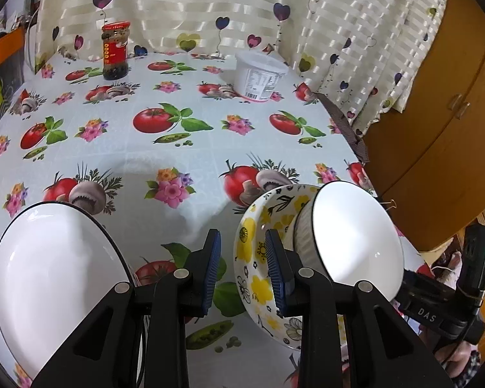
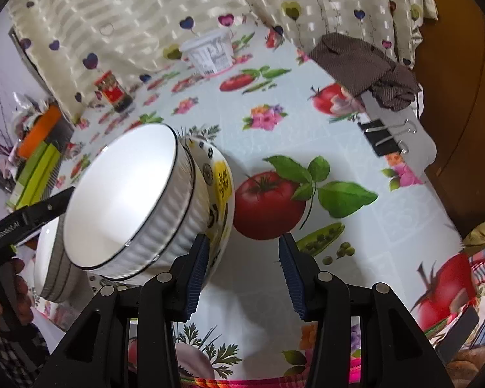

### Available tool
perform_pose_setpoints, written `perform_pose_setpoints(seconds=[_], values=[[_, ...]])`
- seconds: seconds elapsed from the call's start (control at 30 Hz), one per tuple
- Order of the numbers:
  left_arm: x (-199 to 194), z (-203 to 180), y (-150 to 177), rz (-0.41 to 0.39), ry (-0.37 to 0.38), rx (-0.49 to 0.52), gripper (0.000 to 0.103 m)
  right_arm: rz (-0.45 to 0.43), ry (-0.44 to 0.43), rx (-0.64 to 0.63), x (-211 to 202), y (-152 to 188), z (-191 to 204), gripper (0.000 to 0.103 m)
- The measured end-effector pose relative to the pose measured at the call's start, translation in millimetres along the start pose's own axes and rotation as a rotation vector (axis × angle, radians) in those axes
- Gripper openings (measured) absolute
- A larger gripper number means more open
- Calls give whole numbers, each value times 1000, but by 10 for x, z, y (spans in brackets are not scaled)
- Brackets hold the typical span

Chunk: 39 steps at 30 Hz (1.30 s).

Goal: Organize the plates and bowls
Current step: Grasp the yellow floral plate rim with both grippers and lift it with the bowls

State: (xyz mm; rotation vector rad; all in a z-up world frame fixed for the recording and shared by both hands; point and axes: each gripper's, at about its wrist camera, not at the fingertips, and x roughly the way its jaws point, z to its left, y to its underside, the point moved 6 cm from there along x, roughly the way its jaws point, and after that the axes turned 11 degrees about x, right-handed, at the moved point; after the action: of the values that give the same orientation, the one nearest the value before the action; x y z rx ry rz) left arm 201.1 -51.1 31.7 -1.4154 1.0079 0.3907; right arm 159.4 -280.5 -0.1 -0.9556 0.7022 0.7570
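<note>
Left wrist view: the left gripper (image 1: 242,265) has its two blue pads apart, with nothing between them. The right pad (image 1: 274,271) is in front of the inside of a floral bowl (image 1: 258,252); I cannot tell if it touches the rim. A ribbed white bowl (image 1: 355,242) sits nested in the floral bowl, on the table's right side near the edge. A second white bowl (image 1: 55,278) stands at the left of the gripper, apart from the other two. The table has a cloth (image 1: 190,148) with tomatoes and flowers. Far back stand a jar (image 1: 114,51) with a red lid and a white tub (image 1: 258,76), well apart. At the right edge the right gripper's body (image 1: 443,294) is seen.

Right wrist view: the right gripper (image 2: 242,274) is open wide and holds nothing; only the cloth (image 2: 274,123) is between its pads. The ribbed white bowl (image 2: 126,200) in the floral bowl (image 2: 221,187) is just beside the left pad (image 2: 195,274). The second white bowl (image 2: 53,268) lies behind them at the left. The left gripper's body (image 2: 29,218) enters from the left. A brown fabric (image 2: 365,71) and a black clip (image 2: 383,139) are at the table's right edge. The jar (image 2: 113,92) and the tub (image 2: 210,53) are far back.
</note>
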Motion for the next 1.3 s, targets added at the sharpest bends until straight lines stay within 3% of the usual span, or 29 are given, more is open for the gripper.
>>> perform_pose_setpoints(seconds=[0.27, 0.57, 0.77, 1.07, 1.3], values=[[84, -31, 37, 29, -5, 3, 30, 4, -17, 11, 79, -55, -11, 44], [164, -94, 63, 62, 4, 9, 30, -16, 5, -26, 115, -193, -17, 33], [203, -195, 68, 71, 23, 18, 30, -26, 12, -8, 58, -250, -167, 32], [324, -511, 137, 104, 142, 45, 30, -22, 0, 4, -89, -260, -427, 32], [495, -616, 221, 173, 193, 38, 30, 46, -36, -40, -69, -266, -417, 34]])
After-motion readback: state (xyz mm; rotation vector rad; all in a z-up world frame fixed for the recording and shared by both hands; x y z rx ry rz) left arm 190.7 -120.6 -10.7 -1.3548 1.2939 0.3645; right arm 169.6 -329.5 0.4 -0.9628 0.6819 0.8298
